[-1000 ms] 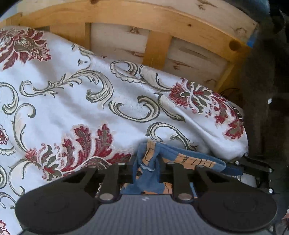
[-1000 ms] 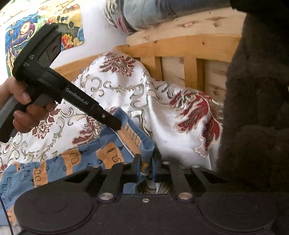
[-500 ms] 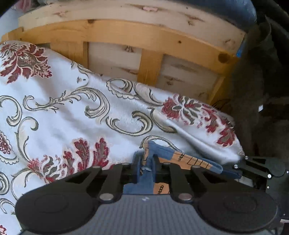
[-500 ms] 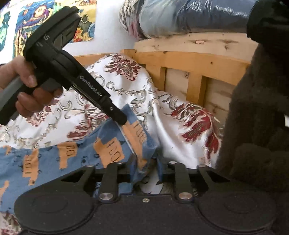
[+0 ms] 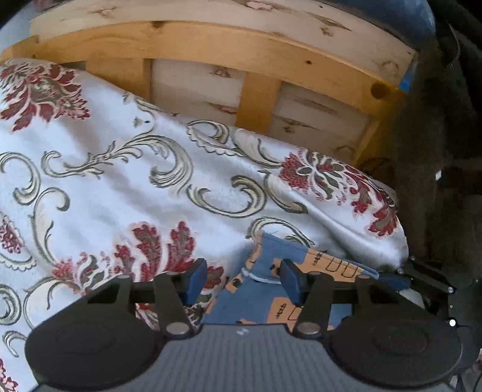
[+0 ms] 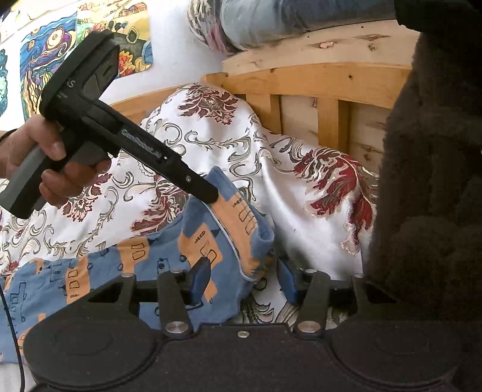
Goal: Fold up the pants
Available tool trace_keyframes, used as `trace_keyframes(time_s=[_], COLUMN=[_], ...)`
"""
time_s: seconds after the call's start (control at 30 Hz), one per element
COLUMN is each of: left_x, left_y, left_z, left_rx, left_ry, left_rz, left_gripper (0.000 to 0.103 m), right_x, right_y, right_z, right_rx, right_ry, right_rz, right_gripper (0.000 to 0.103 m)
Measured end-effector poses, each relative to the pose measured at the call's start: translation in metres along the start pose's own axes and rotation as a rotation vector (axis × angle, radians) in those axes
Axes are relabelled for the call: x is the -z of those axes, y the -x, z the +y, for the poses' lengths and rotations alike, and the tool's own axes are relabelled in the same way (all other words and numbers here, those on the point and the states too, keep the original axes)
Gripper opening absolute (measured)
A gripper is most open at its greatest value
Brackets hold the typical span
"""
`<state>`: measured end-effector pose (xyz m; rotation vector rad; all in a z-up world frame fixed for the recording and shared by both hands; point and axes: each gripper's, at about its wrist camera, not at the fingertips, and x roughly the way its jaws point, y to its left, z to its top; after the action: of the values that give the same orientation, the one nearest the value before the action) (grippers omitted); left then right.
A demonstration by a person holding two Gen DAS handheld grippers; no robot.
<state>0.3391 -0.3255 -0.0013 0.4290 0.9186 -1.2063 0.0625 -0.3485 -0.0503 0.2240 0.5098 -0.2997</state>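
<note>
The blue pants with orange house prints (image 6: 126,265) lie on the white floral bedspread (image 6: 211,144). Their folded end reaches the right side of the bed, near both grippers. My left gripper (image 5: 243,282) is open; the pants' edge (image 5: 271,265) lies between its spread blue pads, loose. My right gripper (image 6: 243,279) is also open, with the pants' corner (image 6: 256,238) lying between its pads, not pinched. In the right wrist view the left gripper (image 6: 208,191) is held by a hand, its tip over the pants' top edge.
A wooden slatted bed frame (image 5: 256,99) rises behind the bedspread. A dark fuzzy blanket (image 6: 427,181) hangs at the right. Bagged bedding (image 6: 271,24) sits on top of the frame. Colourful pictures (image 6: 60,54) hang on the wall at left.
Both grippers were shut on the pants' edge and have opened. The pants' end has dropped onto the bedspread.
</note>
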Motion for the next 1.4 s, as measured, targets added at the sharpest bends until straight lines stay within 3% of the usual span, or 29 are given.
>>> trace_keyframes(time_s=[0.13,0.17,0.3,0.47,0.67,0.73,0.87,1.0,1.13,1.4], left_x=[-0.002,-0.002,-0.003,-0.002,0.001,0.006,0.030,0.071,0.108,0.190], left_y=[-0.010,-0.011,-0.013,0.002,0.021,0.034,0.056,0.069,0.069,0.107], left_z=[-0.008,-0.010,-0.017,-0.014,-0.005,-0.003,-0.002,-0.009,-0.010,-0.045], left_rx=[-0.016,-0.015,-0.037,-0.043,-0.064,-0.075,-0.131,-0.233,-0.339,-0.589], left_ry=[-0.037,-0.042,-0.068,-0.018,0.071,0.112,0.197,0.328,0.464,0.437], left_rz=[0.028,0.028,0.031,0.003,-0.021,-0.049,-0.102,-0.216,-0.213,-0.245], left_gripper=[0.037,0.035,0.034,0.039,0.048,0.063,0.069,0.075,0.083,0.087], right_x=[0.000,-0.001,-0.001,-0.001,-0.001,0.000,0.002,0.003,0.003,0.002], right_y=[-0.005,-0.007,-0.011,-0.007,-0.007,-0.006,-0.006,-0.006,-0.006,-0.007], right_z=[-0.001,-0.001,-0.004,-0.008,-0.008,-0.008,-0.007,-0.004,-0.003,-0.002], right_rx=[0.003,0.013,0.040,0.030,0.022,0.014,0.010,-0.004,-0.020,-0.022], right_ry=[-0.011,-0.013,-0.025,-0.062,-0.060,-0.061,-0.055,-0.033,-0.028,-0.025], right_rz=[0.001,0.002,0.004,-0.016,-0.027,-0.032,-0.049,-0.057,-0.058,-0.055], right_gripper=[0.048,0.041,0.020,0.014,0.017,0.020,0.025,0.037,0.042,0.046])
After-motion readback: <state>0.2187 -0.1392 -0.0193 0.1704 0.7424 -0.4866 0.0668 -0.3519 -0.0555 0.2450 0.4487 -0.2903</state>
